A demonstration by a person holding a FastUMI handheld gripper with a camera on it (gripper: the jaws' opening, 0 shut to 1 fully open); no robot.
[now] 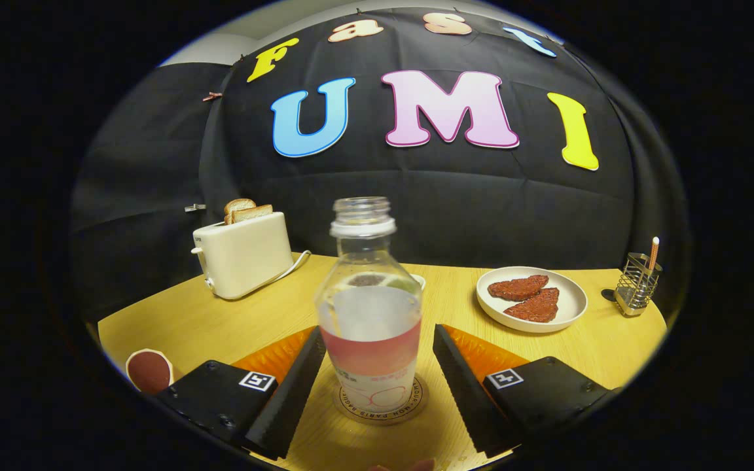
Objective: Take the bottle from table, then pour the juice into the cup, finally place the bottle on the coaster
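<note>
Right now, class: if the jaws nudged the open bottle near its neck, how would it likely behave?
The bottle is tall, narrow and nearly empty, so it is probably light and apt to tip. With no cap on, leftover liquid could spill. Its thin clear wall may flex under a squeeze. The gripper stands open around it on the coaster.

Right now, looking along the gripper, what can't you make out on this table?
- Cup: mostly hidden behind the bottle; its contents can't be told.
- Coaster: middle covered by the bottle standing on it.
- Holder: too small to tell what stick it holds.
- Gripper: open, fingers either side of the bottle, apart from it.
</note>
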